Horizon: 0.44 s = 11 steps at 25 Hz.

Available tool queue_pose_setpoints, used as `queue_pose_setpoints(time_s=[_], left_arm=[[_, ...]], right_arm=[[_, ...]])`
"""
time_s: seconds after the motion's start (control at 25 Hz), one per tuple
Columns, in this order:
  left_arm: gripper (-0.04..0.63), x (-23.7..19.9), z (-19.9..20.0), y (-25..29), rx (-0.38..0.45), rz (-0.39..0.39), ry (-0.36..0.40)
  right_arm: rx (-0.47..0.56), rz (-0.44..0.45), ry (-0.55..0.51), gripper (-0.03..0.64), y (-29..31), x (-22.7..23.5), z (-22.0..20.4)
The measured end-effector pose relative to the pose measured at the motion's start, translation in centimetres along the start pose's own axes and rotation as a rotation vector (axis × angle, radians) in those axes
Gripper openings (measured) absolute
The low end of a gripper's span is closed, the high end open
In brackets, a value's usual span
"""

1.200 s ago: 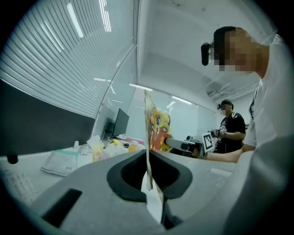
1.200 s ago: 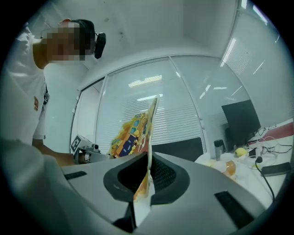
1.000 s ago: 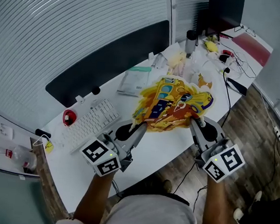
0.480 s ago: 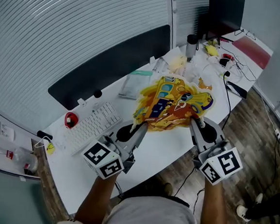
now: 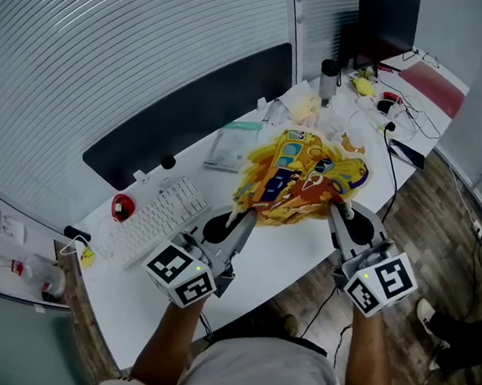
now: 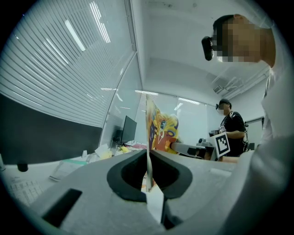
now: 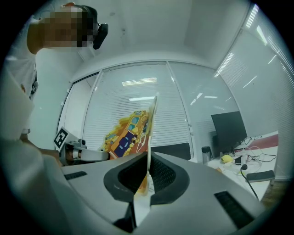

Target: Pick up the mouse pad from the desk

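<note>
the person holds a bright yellow and orange mouse pad [image 5: 301,180] lifted off the white worktop [image 5: 276,266], stretched loosely between both hands. the left gripper [image 5: 240,221] has its fingers [image 6: 197,179] pressed together on one near corner of the pad. the right gripper [image 5: 338,208] pinches the other near corner the same way. in both gripper views only a thin edge of the pad sits in the pinch, and the pad rises upright beyond it.

the grip looks shallow, so the pad could slide out of one pinch if the hands pull apart or tilt unevenly. one freed corner would leave the pad dangling from a single gripper. the far edge droops and buckles near the papers and the dark cup [image 5: 327,78] at the back, and it could brush them if the pad swings that way.

compared with a second ago, little differs: both grippers hold the same spots and the pad keeps the same crumpled shape. only a bystander's foot [image 5: 426,310] on the floor at the lower right has shifted.
</note>
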<state>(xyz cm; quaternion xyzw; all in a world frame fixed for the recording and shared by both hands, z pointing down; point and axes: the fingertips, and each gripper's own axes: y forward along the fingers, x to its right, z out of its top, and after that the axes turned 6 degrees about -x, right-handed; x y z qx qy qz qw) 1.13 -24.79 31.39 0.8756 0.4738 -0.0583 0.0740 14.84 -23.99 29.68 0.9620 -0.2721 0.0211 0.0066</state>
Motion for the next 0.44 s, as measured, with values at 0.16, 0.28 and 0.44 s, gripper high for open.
queue_pose_setpoints(time_s=[0.16,0.28,0.44], left_arm=[[0.023,-0.5,0.5,1.5,-0.012,0.004,-0.03],[0.022,-0.5,0.6,1.7,-0.015,0.005,-0.033],[0.023,-0.6,0.7,1.7,-0.021,0.01,-0.034]], right_arm=[[-0.018,0.005,0.013,0.02,0.6,1.5,0.4],[-0.021,0.005,0.016,0.02,0.6,1.7,0.5],[-0.025,0.006,0.018,0.02,0.9,1.8,0.4]])
